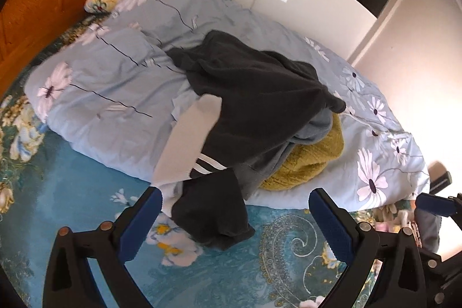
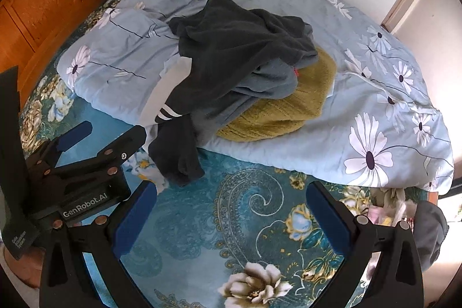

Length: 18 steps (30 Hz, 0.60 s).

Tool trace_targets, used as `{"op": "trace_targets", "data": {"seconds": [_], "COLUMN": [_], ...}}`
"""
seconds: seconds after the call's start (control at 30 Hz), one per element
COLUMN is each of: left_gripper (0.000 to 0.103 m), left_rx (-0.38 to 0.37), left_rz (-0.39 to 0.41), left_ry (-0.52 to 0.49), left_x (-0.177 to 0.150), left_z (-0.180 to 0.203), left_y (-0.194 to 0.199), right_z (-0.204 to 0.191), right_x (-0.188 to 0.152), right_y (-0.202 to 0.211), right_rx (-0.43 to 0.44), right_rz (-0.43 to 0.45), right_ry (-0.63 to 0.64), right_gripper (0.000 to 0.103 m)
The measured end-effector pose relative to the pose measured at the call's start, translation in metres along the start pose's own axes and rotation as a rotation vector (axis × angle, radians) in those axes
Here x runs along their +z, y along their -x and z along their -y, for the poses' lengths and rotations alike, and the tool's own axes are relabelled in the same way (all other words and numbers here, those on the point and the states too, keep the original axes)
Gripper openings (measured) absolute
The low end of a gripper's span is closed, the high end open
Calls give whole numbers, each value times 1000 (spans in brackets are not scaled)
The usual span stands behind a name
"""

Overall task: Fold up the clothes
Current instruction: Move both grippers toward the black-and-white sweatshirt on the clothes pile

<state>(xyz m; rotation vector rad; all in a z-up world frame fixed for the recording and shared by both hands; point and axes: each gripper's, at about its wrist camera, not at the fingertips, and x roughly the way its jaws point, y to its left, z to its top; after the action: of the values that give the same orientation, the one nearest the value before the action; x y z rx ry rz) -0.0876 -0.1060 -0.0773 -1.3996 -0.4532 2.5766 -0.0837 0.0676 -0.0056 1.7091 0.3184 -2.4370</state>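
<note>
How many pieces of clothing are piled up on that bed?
3 that I can tell apart: a dark garment with white stripes on top, a grey-blue one beneath it, and a mustard knit at the bottom. More may be hidden inside the pile.

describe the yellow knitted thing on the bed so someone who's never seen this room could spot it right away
Start at the light blue daisy-print duvet on the bed, and find the heap of clothes near its front edge. At the bottom of that heap lies the mustard-yellow knit sweater, under a dark garment and a grey one. It alone is yellow and ribbed.
</note>
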Motion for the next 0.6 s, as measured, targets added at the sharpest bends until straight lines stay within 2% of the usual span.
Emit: {"op": "trace_targets", "data": {"seconds": [0.07, 0.6], "left_gripper": [103, 103], "left_rx": [-11, -17], "left_rz": [-59, -72], "left_ry": [0, -98], "left_x": [3, 26], "left_z": [0, 9], "left_y": [-16, -97], "right_z": [2, 33], "right_x": [4, 36], "right_y": [-7, -74], "right_rx": [1, 33], "right_rz": [-9, -39], "right_ry": [3, -44], "right_gripper": [103, 103]}}
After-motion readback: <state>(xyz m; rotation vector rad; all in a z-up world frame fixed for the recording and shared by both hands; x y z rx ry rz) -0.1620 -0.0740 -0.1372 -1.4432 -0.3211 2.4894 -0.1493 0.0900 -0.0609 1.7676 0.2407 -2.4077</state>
